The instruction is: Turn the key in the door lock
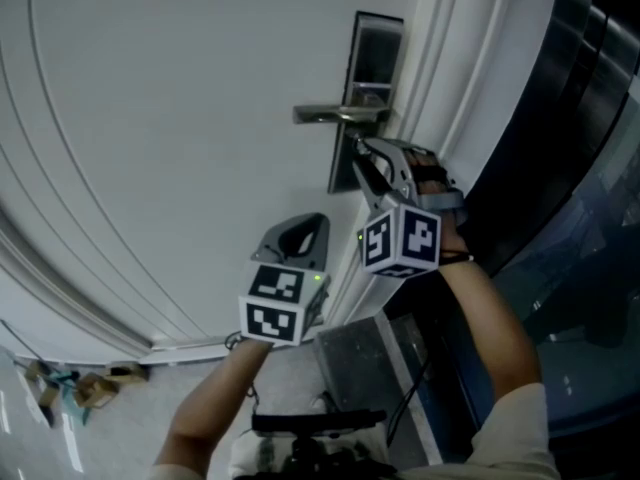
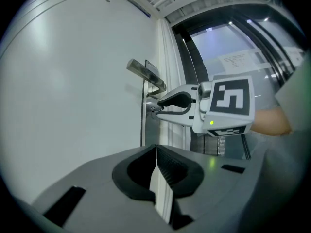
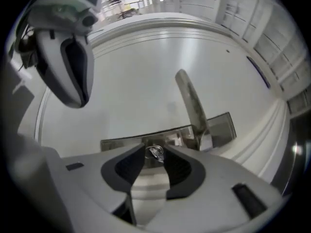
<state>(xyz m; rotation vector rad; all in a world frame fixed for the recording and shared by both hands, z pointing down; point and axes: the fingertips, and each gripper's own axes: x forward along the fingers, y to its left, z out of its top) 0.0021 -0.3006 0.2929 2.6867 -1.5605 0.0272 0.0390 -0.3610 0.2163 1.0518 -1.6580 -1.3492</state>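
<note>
Both jaws of my right gripper [image 3: 156, 150] stand apart around the small silver key [image 3: 156, 153] in the steel lock plate [image 3: 121, 142]; turning it likely needs a pinch first.

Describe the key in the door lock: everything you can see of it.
The key is small and of shiny metal. Only its head shows, sticking out of the lock plate below the lever handle. It sits between the parted jaws of the right gripper, close to one pad, with a slight gap at the other. Its blade is hidden.
</note>
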